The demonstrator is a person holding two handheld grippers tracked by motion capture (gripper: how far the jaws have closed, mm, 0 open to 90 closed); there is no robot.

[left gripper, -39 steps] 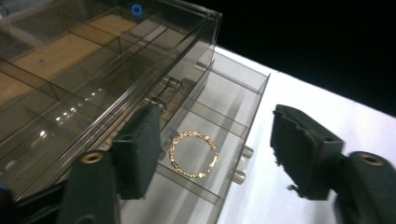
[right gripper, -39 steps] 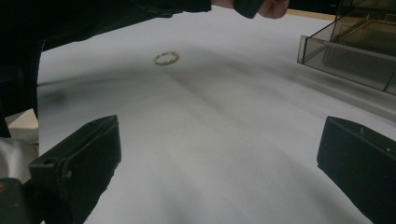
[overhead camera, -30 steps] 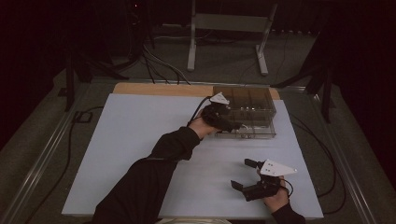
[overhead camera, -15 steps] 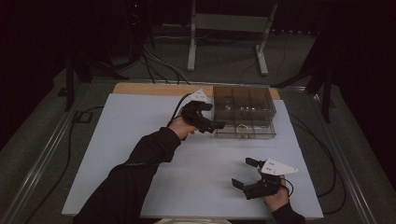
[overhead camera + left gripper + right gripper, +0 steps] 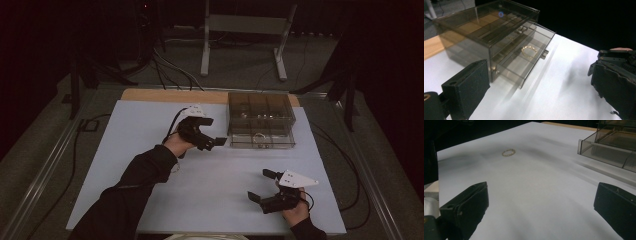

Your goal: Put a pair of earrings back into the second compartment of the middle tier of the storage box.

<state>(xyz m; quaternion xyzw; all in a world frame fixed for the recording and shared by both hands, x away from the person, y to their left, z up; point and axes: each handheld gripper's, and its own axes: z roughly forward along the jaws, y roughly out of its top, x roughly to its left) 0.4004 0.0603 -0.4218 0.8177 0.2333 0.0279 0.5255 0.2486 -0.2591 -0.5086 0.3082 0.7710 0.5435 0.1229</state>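
Note:
A clear smoky drawer box point(image 5: 260, 112) stands at the far right of the white table point(image 5: 140, 125). Its lowest drawer point(image 5: 524, 62) is pulled out, and a gold chain ring point(image 5: 529, 51) lies inside. My left gripper point(image 5: 214, 132) hovers just left of the box; its jaws have just been opening and stand open point(image 5: 540, 95) with nothing between them. Near the front edge, my right gripper point(image 5: 260, 185) is open and empty, pointing left. Ahead of it in the right gripper view, a second gold ring point(image 5: 508, 152) lies on the bare table.
A wooden strip point(image 5: 170, 95) runs along the table's far edge. A metal stand point(image 5: 245, 30) and cables point(image 5: 170, 65) lie on the floor behind. The person's left sleeve point(image 5: 135, 185) crosses the table's front left.
My left hand has drawn back to the left, away from the front of the box. The right gripper has stayed put.

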